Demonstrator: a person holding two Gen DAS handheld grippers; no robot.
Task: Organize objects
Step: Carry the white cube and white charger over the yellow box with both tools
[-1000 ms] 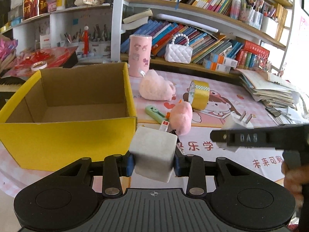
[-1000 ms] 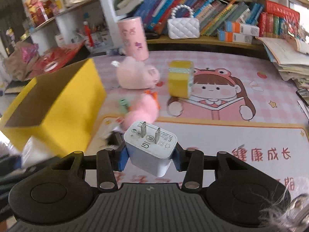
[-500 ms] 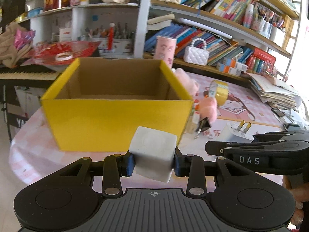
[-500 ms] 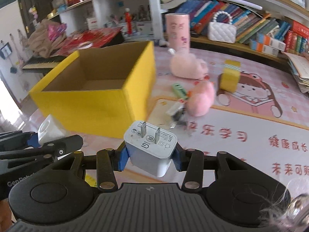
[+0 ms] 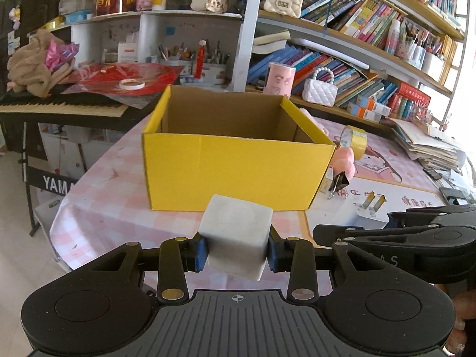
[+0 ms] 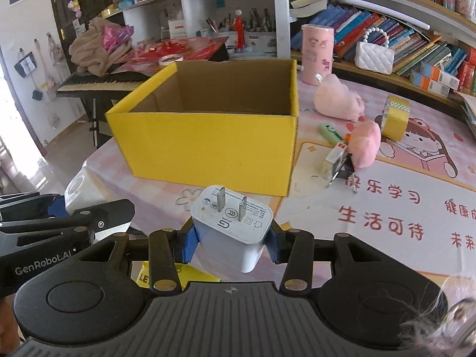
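Observation:
My left gripper (image 5: 235,253) is shut on a white cube-shaped block (image 5: 236,235) and holds it in the air in front of the open yellow cardboard box (image 5: 235,175). My right gripper (image 6: 230,244) is shut on a white plug charger (image 6: 230,226), prongs up, also in front of the box (image 6: 208,145). Each gripper shows in the other's view: the right one (image 5: 369,217) at the right, the left one (image 6: 67,202) at the left. The box looks empty inside.
On the pink mat right of the box lie a pink plush (image 6: 364,142), a second plush (image 6: 339,101), a yellow tape roll (image 6: 394,117), a green item (image 6: 330,132) and a binder clip (image 6: 339,168). A pink cylinder (image 6: 316,53) stands behind. Bookshelves and a keyboard (image 5: 59,107) lie beyond.
Both grippers have pulled back and to the left with their loads, so the yellow box now sits centred ahead and farther off. Both loads stay gripped.

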